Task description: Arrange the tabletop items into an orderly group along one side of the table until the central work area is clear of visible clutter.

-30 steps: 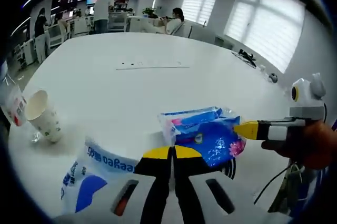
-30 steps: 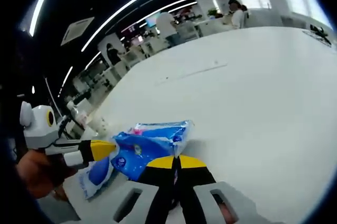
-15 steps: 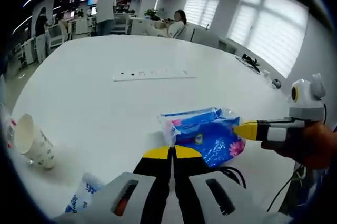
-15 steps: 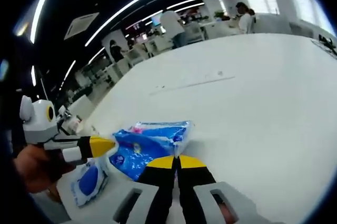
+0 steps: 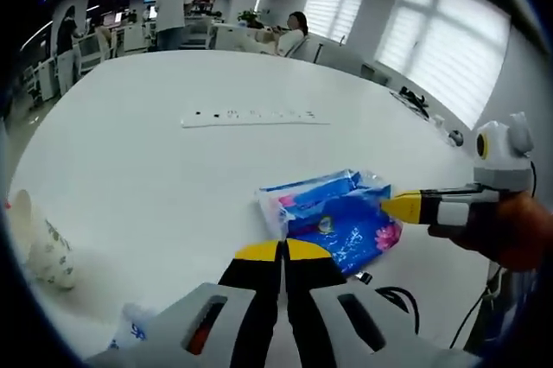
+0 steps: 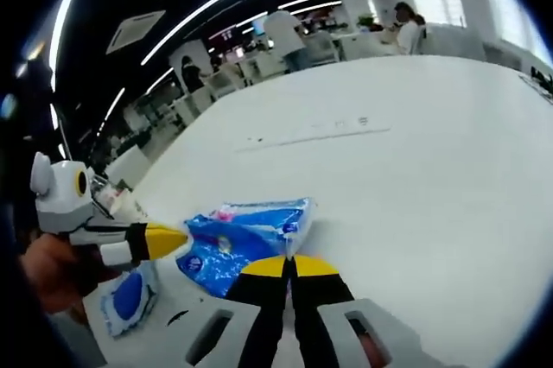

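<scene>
Bright window glare, ceiling strips, fisheye-warped edges

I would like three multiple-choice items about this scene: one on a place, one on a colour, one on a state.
1. Where is the paper cup in the left gripper view?
A. far left, on the table
B. on the tissue pack
C. between the jaws

2. What is the main colour of the tissue pack?
A. green
B. blue
C. black

3. How is the left gripper?
A. wide open
B. shut on the cup
C. shut on a corner of the tissue pack

Answers:
1 A: it lies at the left edge.
2 B: its wrapper is blue.
3 C: its closed yellow tips pinch the pack's edge.
</scene>
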`<act>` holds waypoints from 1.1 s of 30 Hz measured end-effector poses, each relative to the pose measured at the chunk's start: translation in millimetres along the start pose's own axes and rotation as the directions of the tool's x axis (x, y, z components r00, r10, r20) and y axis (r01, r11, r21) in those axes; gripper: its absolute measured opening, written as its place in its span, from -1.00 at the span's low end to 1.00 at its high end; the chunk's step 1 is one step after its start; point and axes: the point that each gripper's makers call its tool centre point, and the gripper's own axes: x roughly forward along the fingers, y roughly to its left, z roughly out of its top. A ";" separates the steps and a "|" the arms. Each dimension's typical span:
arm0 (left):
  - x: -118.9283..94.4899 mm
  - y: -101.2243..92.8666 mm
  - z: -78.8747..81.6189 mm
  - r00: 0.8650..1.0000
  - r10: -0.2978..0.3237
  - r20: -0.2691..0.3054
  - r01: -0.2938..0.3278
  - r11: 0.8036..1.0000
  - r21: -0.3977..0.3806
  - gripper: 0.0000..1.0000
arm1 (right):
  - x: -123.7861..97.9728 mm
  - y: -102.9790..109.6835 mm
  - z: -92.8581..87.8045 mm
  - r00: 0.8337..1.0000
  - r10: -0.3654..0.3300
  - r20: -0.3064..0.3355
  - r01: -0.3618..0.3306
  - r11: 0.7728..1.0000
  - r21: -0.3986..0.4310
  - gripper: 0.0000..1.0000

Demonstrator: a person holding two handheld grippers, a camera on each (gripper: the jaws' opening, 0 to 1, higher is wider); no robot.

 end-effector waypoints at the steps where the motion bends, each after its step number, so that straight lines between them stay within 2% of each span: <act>1: 1.5 0.2 -0.4 1.000 -0.002 -0.001 0.002 1.000 -0.001 -1.00 | 1.3 -2.4 -0.3 1.000 -0.001 -0.002 0.001 1.000 0.003 -1.00; 3: 5.3 0.8 -1.2 1.000 -0.006 -0.003 0.006 1.000 0.002 -1.00 | 7.6 -8.4 -2.1 1.000 -0.002 -0.004 0.002 1.000 0.013 -1.00; 6: 7.7 1.4 -6.4 1.000 -0.001 -0.017 0.001 1.000 0.024 -1.00 | 8.2 -1.3 -7.0 1.000 -0.007 -0.013 0.008 1.000 0.017 -1.00; 9: 13.3 5.6 -11.0 1.000 0.002 -0.027 -0.002 1.000 0.020 -1.00 | 12.2 -4.0 -9.9 1.000 -0.005 -0.022 0.005 1.000 0.018 -1.00; 14: 8.8 2.4 -11.6 1.000 0.002 -0.028 -0.002 1.000 0.025 -1.00 | 12.8 -8.0 -8.2 0.999 -0.001 -0.040 0.001 1.000 0.011 -1.00; 24: 11.2 -1.2 -14.7 0.999 -0.009 -0.033 0.010 1.000 0.010 -1.00 | 20.7 -14.8 -3.7 0.999 -0.009 -0.032 0.009 1.000 0.013 -1.00; 33: 6.7 -5.2 -23.2 0.998 -0.016 -0.059 0.017 1.000 0.008 -0.79 | 19.6 -15.6 -17.5 0.997 -0.021 -0.076 0.024 0.999 0.029 -0.84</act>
